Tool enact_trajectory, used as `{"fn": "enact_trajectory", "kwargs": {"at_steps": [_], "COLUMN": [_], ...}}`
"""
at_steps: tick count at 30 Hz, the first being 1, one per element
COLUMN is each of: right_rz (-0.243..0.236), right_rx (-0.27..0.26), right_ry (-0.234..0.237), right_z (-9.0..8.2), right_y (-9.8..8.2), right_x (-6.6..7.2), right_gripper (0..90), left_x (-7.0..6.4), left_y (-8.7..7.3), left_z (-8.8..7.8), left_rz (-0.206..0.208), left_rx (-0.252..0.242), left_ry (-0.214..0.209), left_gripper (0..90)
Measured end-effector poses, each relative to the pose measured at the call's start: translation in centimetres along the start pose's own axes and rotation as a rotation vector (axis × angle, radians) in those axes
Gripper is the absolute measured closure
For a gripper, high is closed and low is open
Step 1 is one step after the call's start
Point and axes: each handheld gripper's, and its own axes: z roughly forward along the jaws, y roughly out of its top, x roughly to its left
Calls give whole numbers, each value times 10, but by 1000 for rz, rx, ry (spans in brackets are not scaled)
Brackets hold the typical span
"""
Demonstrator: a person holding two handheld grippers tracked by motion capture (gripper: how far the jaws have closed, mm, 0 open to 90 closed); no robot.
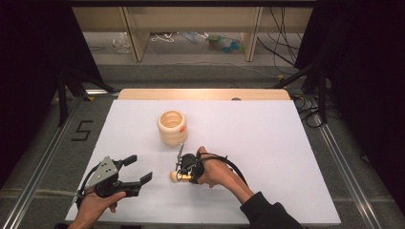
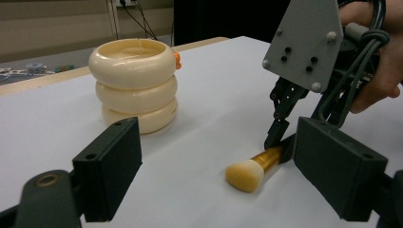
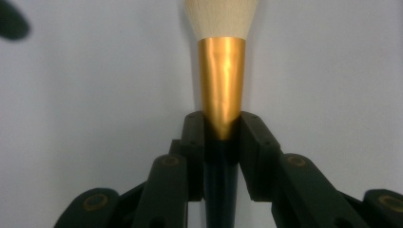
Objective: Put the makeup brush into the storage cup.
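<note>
Right gripper (image 1: 184,172) clamped on makeup brush (image 2: 253,169) at gold ferrule/handle joint, brush lying flat on white table (image 1: 267,143), near front edge, short of cream ringed holder (image 1: 172,127). Left gripper (image 1: 138,172) jaws apart, holding nothing. Risk: tapered handle may slip or pivot on lift (bristle end heavy); tilted brush could clip holder rim, tip it.

Beyond the right gripper (image 1: 180,175), bare white table (image 1: 267,143) is left open on its far right side and toward the near edge. Passage straight ahead of it is blocked by the ringed cream holder (image 1: 172,127), standing near. To its left, the way is narrowed by the left gripper (image 1: 138,171), held apart with jaws spread.
</note>
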Motion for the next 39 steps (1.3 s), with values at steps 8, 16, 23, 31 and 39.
{"fn": "enact_trajectory", "kwargs": {"at_steps": [8,16,23,31,39], "right_rz": [6,55,94,165,247], "right_rx": [-27,-137,-209,-364,-563], "right_ry": [-25,-17,-30,-67,-133], "right_z": [-6,-26,-40,-62,-79], "right_y": [0,-4,-8,-17,-25], "right_x": [-2,-6,-11,-22,-31], "right_gripper": [735,736,736,736,736], "left_x": [1,0,1,1,1], "left_y": [0,0,1,1,0], "left_z": [0,-1,-1,0,0], "left_rz": [2,2,2,1,2], "left_rx": [0,-2,-3,-3,-6], "left_ry": [-1,-2,-2,-3,-9], "left_gripper": [165,166,166,166,166]}}
